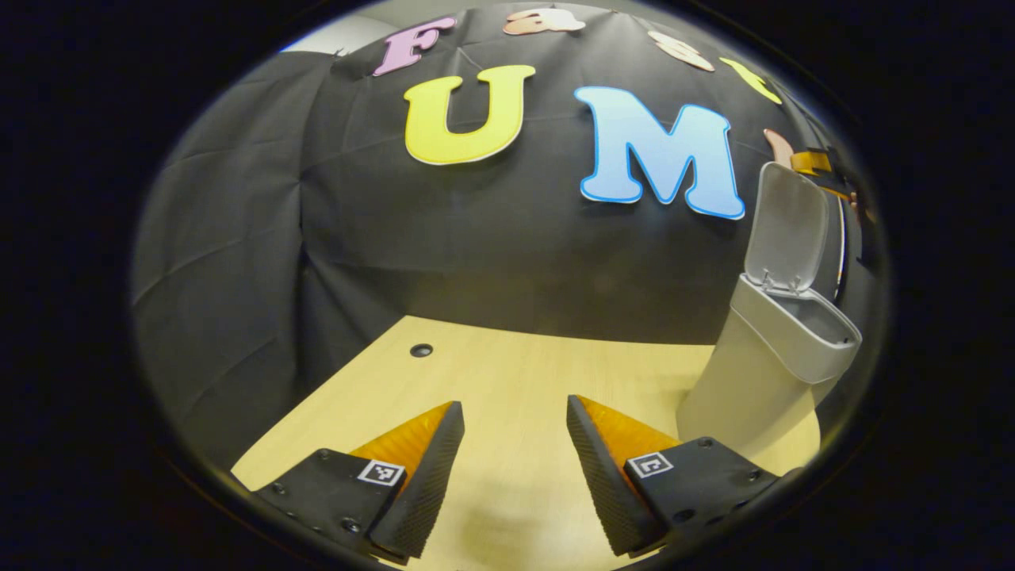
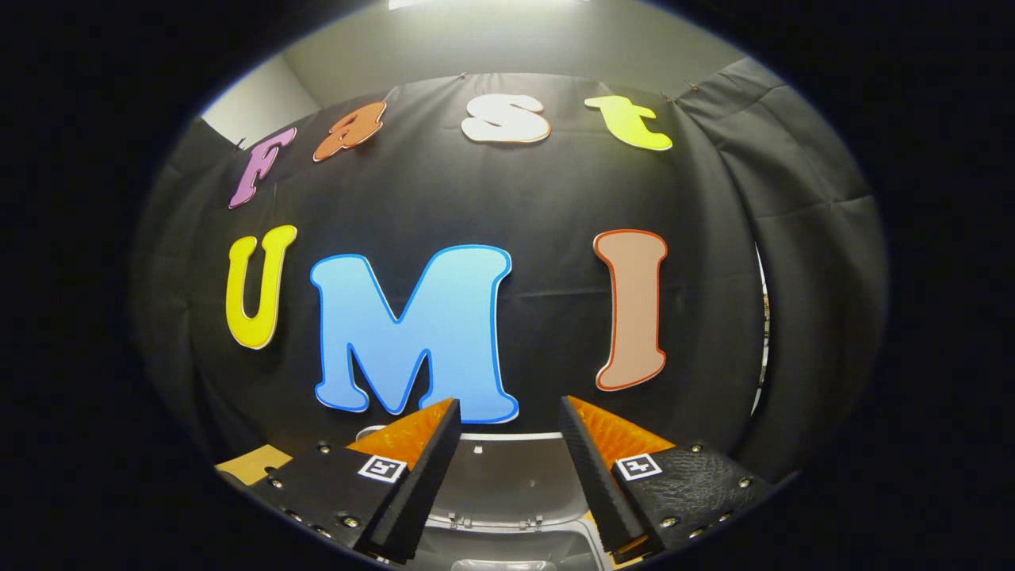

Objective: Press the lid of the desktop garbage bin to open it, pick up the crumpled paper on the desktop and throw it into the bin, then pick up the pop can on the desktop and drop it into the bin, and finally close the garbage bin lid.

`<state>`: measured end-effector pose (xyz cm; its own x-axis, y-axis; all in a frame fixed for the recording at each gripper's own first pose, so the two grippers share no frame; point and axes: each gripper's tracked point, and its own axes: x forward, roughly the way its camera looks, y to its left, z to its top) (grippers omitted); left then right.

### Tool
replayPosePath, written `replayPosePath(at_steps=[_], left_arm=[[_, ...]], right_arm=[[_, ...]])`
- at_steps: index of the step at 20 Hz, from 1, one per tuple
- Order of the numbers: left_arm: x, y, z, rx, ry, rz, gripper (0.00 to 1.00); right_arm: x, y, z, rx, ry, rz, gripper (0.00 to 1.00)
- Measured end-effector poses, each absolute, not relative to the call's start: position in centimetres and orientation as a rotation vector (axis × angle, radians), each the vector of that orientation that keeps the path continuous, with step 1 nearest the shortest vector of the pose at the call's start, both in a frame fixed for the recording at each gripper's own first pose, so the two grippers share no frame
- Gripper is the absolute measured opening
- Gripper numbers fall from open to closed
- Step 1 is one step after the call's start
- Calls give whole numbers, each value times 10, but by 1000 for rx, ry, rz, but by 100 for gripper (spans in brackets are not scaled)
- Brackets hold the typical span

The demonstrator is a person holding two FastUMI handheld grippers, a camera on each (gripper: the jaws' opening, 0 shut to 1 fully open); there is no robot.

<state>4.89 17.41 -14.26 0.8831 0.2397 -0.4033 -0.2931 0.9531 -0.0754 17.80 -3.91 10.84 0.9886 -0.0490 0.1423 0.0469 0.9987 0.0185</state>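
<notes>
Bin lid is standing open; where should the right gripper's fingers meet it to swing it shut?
Probably the lid's free top edge, from behind and above: it stands upright, hinged at the bin's rear rim, so pushing there tips it forward. The right gripper hovers open above it.

Smooth matt plastic on the garbage bin (image 1: pixel 745 381) and its lid (image 1: pixel 787 230), pale wood-grain desktop (image 1: pixel 507 373), ribbed pads (image 1: pixel 423 476), creased black cloth wall (image 1: pixel 492 254).
</notes>
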Motion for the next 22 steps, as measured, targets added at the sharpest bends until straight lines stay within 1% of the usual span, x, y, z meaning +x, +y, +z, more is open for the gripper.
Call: replayPosePath(at_steps=[5, 9, 13, 14, 17, 22], left_arm=[[51, 165, -139, -140, 393, 261, 94], [50, 162, -137, -130, 392, 250, 87], [46, 157, -134, -126, 390, 243, 87], [45, 157, -134, -124, 389, 243, 93], [40, 157, -132, -121, 389, 244, 87], [37, 151, -129, -114, 383, 235, 87]], right_arm=[[171, -38, 103, 23, -122, -34, 81], [158, -37, 99, 13, -123, -25, 81], [143, -36, 92, 10, -112, -11, 81], [140, -36, 90, 10, -107, -9, 81], [127, -35, 83, 8, -93, -3, 81], [112, -34, 72, 11, -56, 23, 81]])
